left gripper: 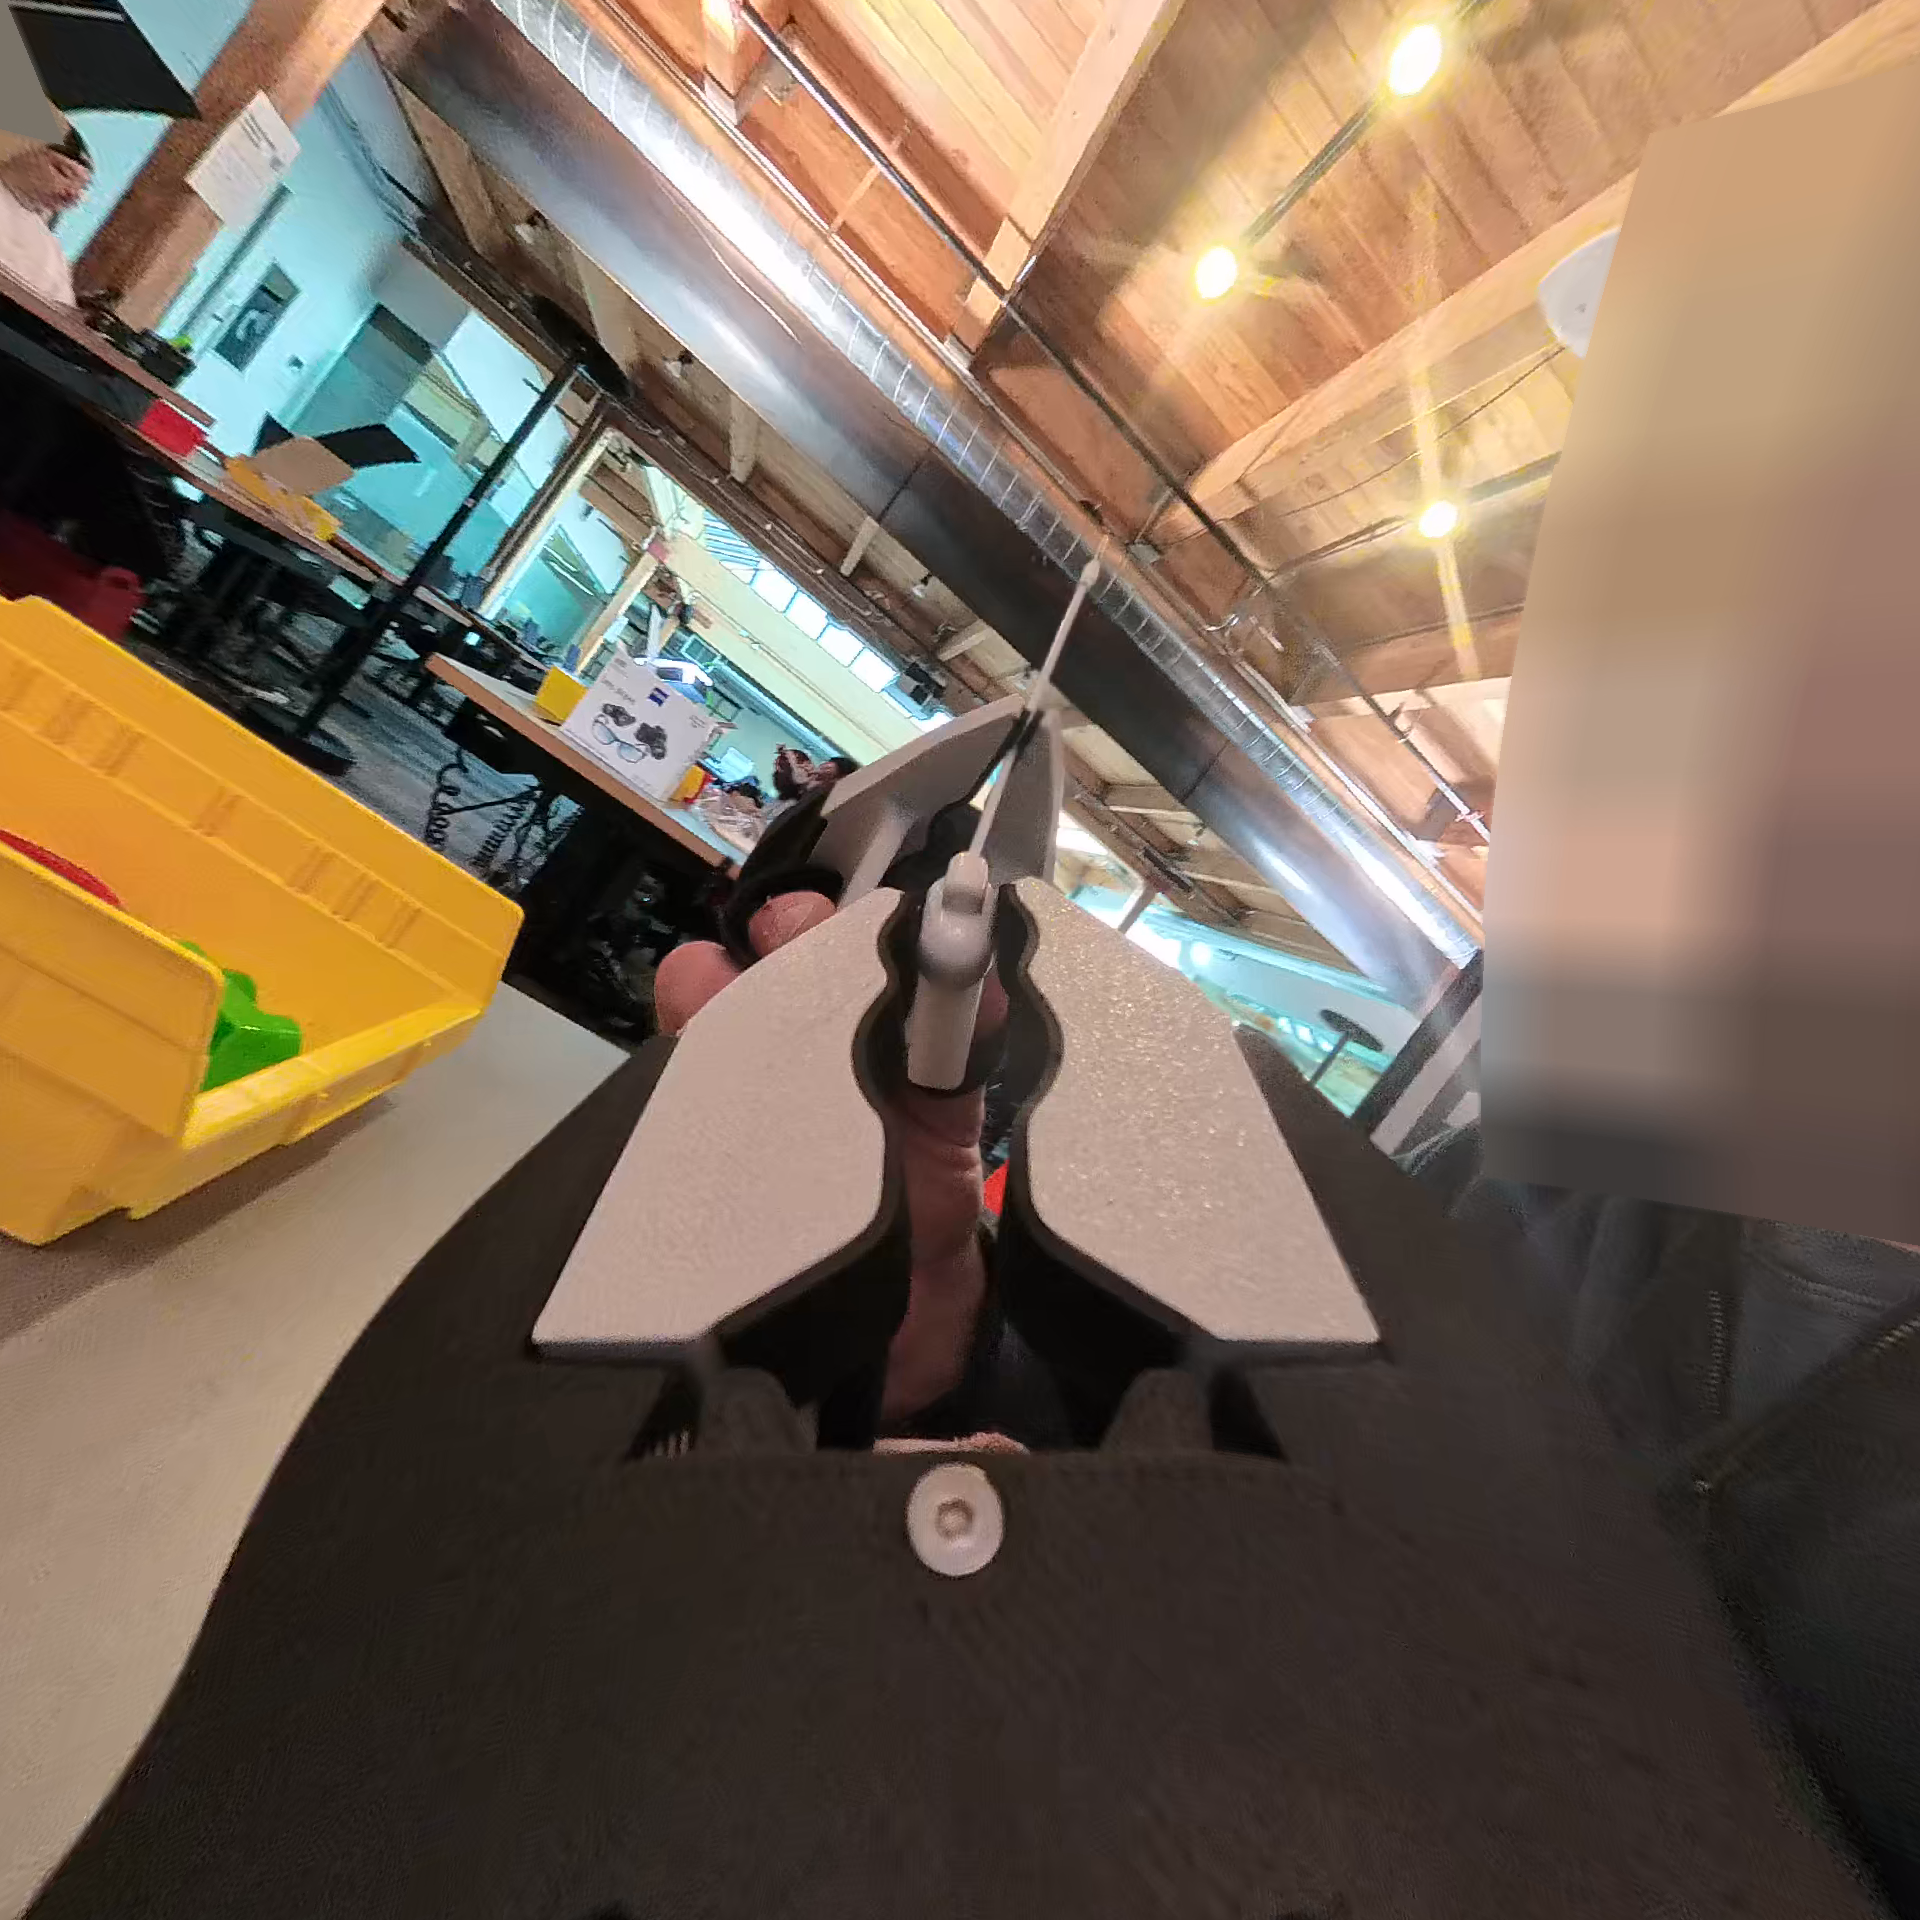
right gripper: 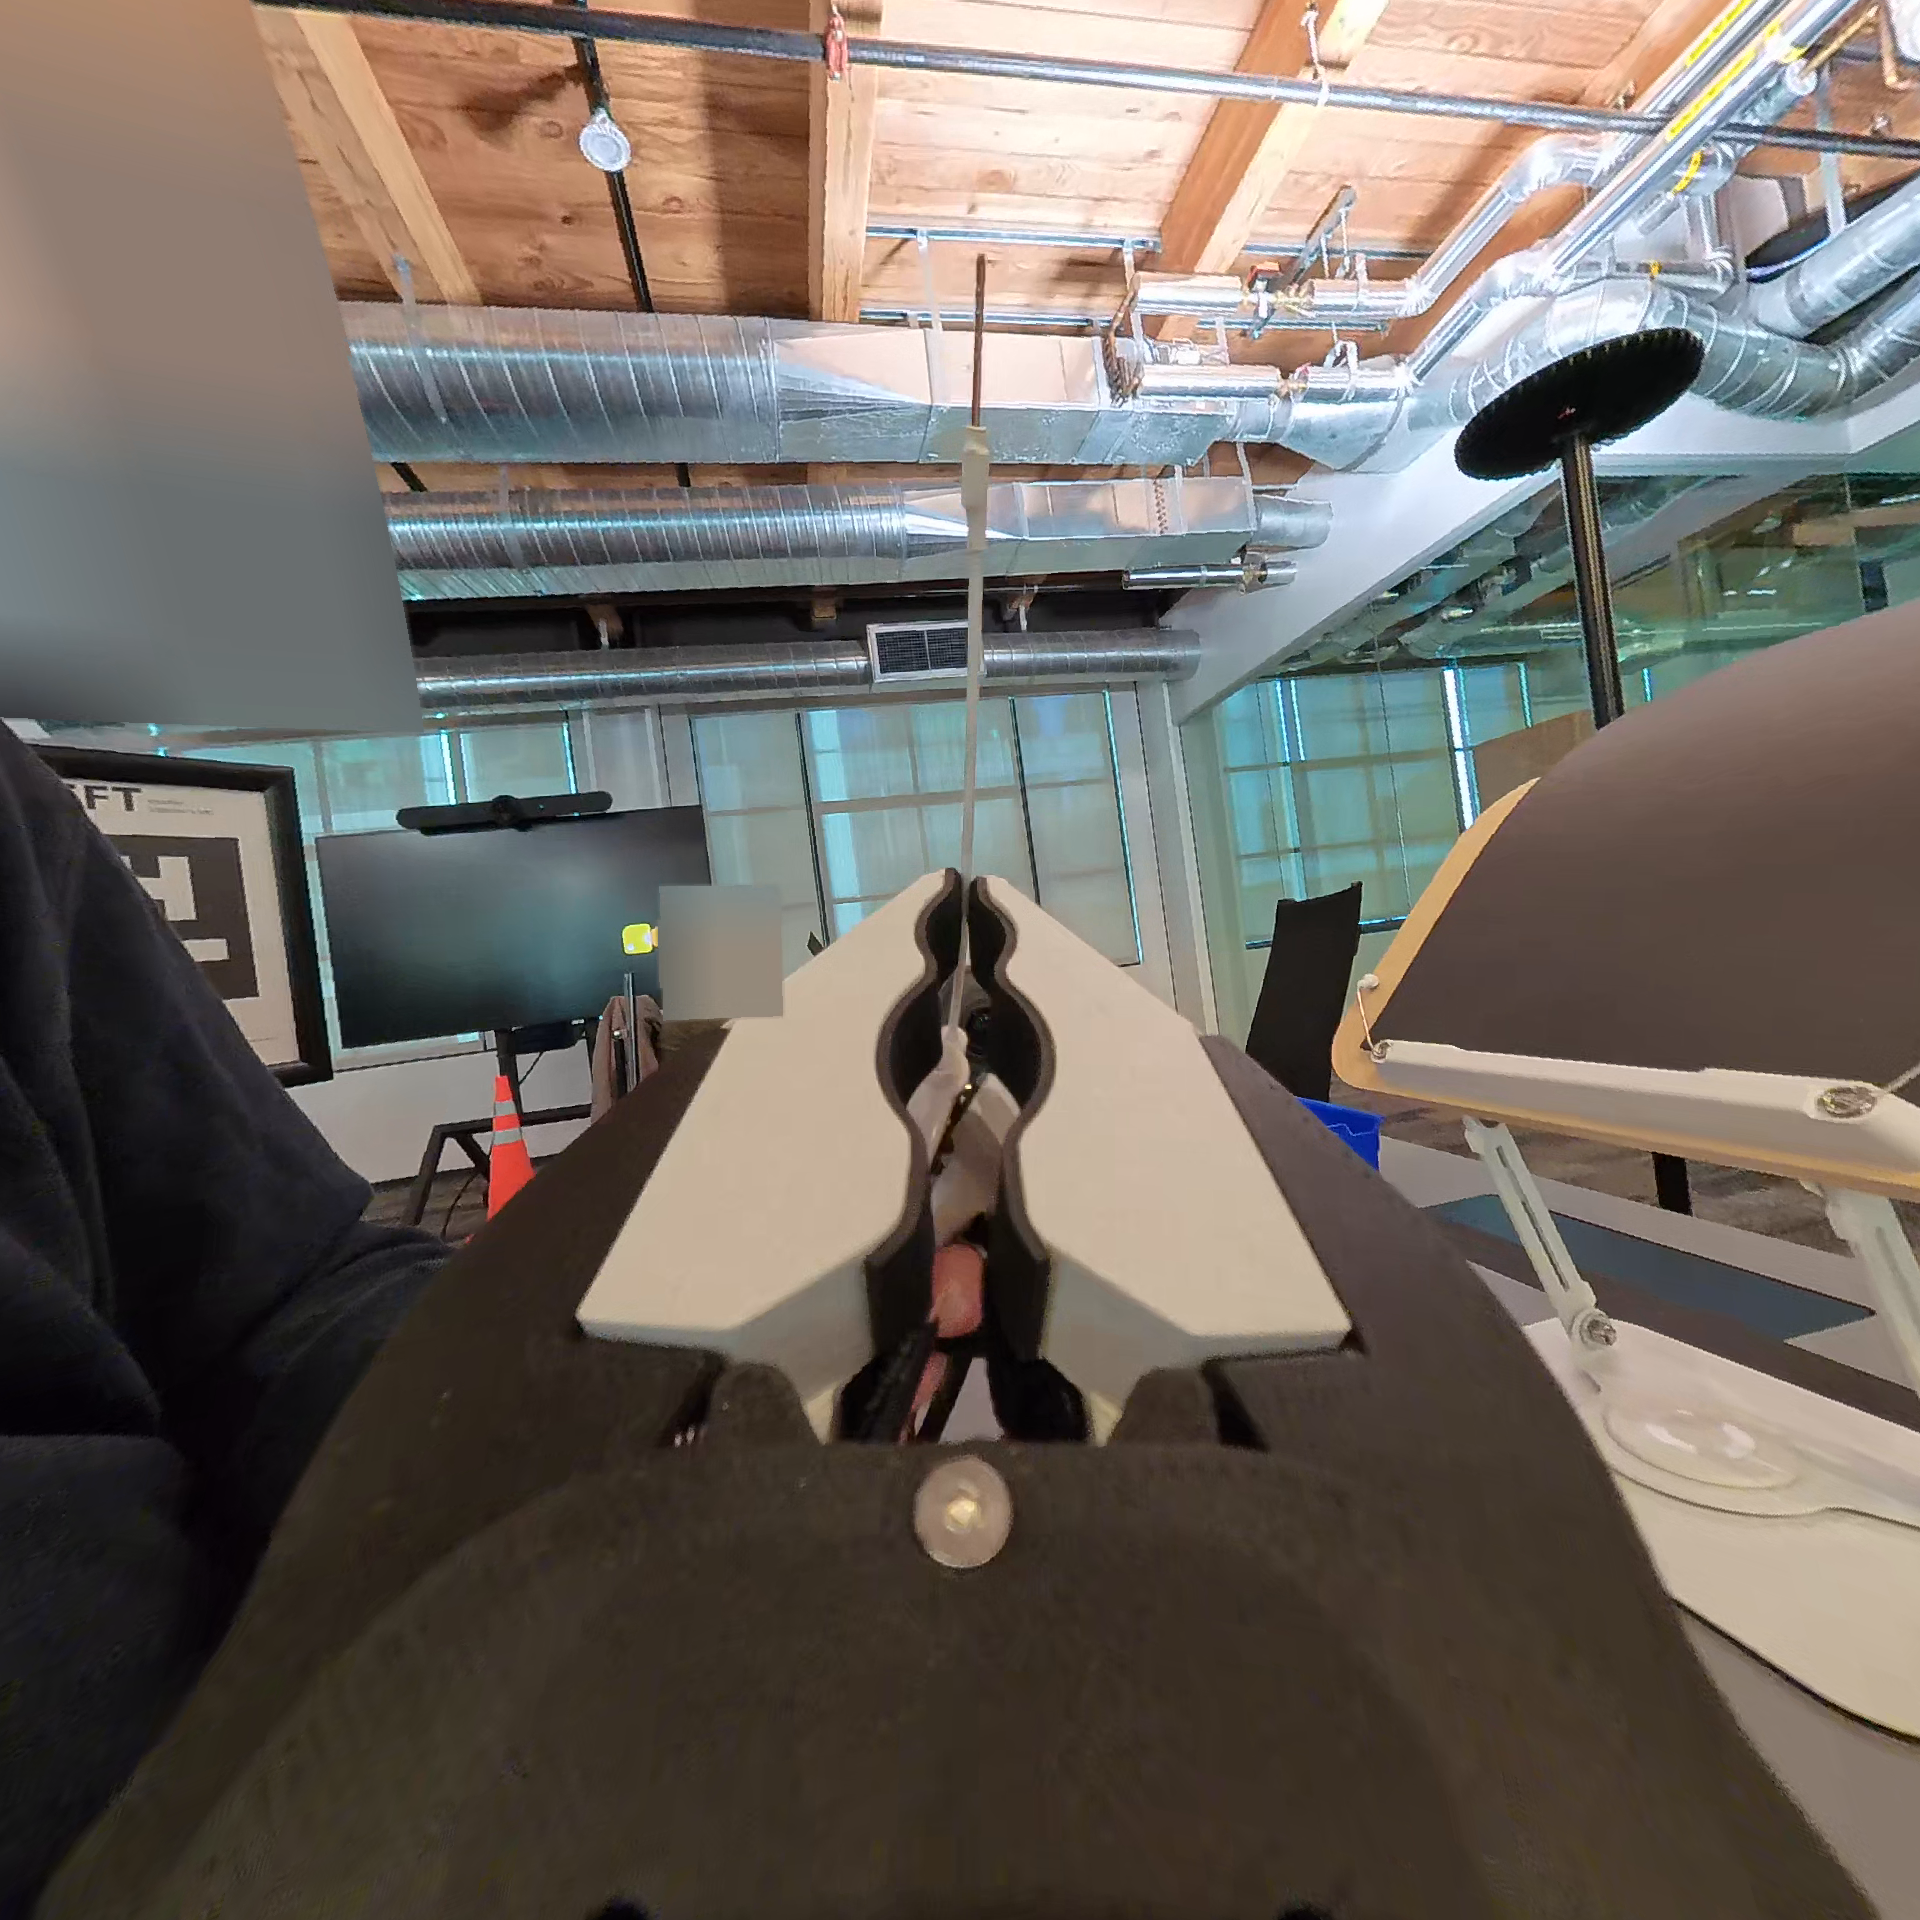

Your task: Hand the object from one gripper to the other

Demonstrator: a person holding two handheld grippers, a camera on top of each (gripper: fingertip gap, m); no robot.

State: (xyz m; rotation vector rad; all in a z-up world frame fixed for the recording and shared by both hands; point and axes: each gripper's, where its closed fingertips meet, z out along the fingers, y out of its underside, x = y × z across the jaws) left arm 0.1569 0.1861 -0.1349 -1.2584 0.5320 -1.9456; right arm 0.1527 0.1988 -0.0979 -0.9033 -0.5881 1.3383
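The object is a thin white stick tool [left gripper: 948, 977] with a thick grey-white handle, a slim shaft and a brown tip [right gripper: 980, 332]. My left gripper [left gripper: 958, 902] has its pads against the handle, near the fingertips. My right gripper [right gripper: 966, 885] is shut on the slim shaft [right gripper: 974, 727], which rises straight up from its tips. In the left wrist view the right gripper [left gripper: 1023, 727] shows just beyond, facing mine, closed on the shaft above the handle. A person's hand [left gripper: 769, 925] holds it. In the right wrist view the handle [right gripper: 940, 1101] shows between the jaws.
A yellow bin [left gripper: 260, 831] with a green piece [left gripper: 244, 1023] and a red one stands on the grey table [left gripper: 208, 1351] at the left. A person in a dark jacket [left gripper: 1714, 1403] is close on the right. A white stand with a tilted board [right gripper: 1610, 1086] is at the right. Left and right tips are no more than a few centimetres apart.
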